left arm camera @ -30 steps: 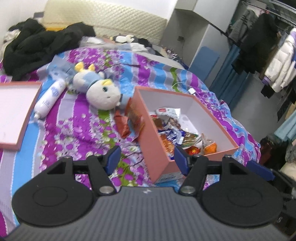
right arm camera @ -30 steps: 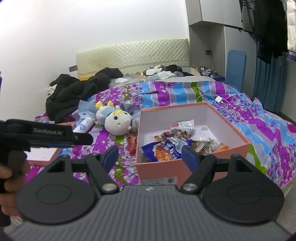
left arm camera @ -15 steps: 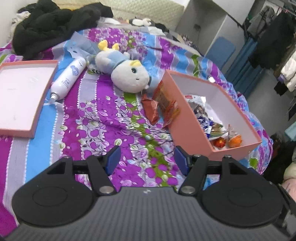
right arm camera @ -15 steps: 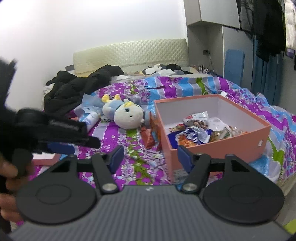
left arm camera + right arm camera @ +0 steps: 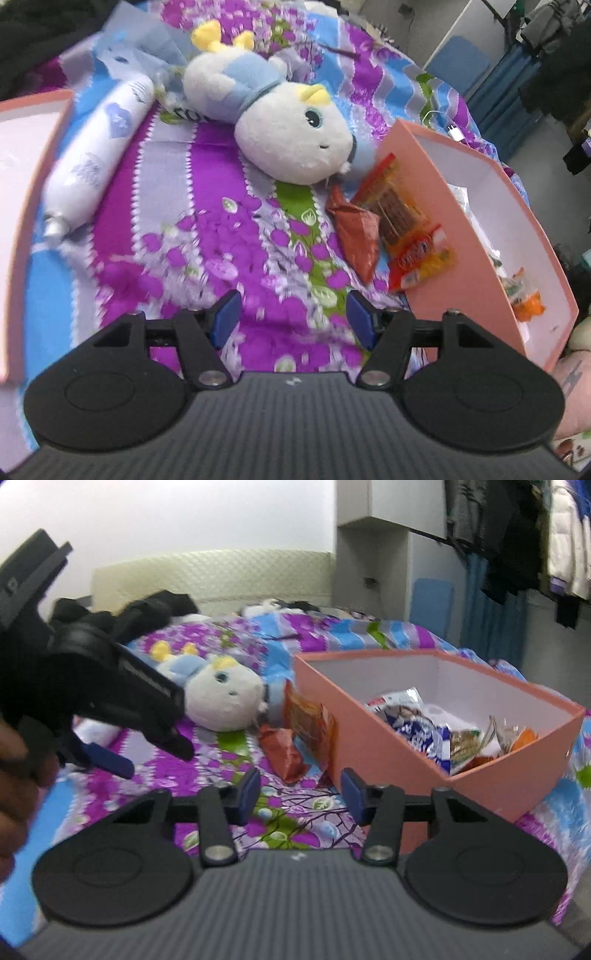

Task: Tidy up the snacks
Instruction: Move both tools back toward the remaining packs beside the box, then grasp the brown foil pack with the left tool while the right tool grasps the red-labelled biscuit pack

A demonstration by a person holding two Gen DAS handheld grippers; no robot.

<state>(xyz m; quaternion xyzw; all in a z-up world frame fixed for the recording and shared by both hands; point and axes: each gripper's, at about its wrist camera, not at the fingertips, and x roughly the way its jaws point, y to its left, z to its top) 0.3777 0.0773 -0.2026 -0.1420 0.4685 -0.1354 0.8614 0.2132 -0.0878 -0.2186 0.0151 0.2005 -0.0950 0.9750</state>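
Orange snack packets point(image 5: 400, 229) now nearer left tool point(image 5: 291, 317).

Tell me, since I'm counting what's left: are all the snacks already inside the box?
No, two packets lie outside on the bed, leaning against the box.

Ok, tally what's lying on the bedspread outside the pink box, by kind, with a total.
Snack packets: 2, a dark red foil packet and a clear orange-printed packet leaning on the pink cardboard box
Plush toys: 1, white and blue plush doll
Bottles: 1, white plastic bottle
Box lids: 1, pink lid
Total: 5
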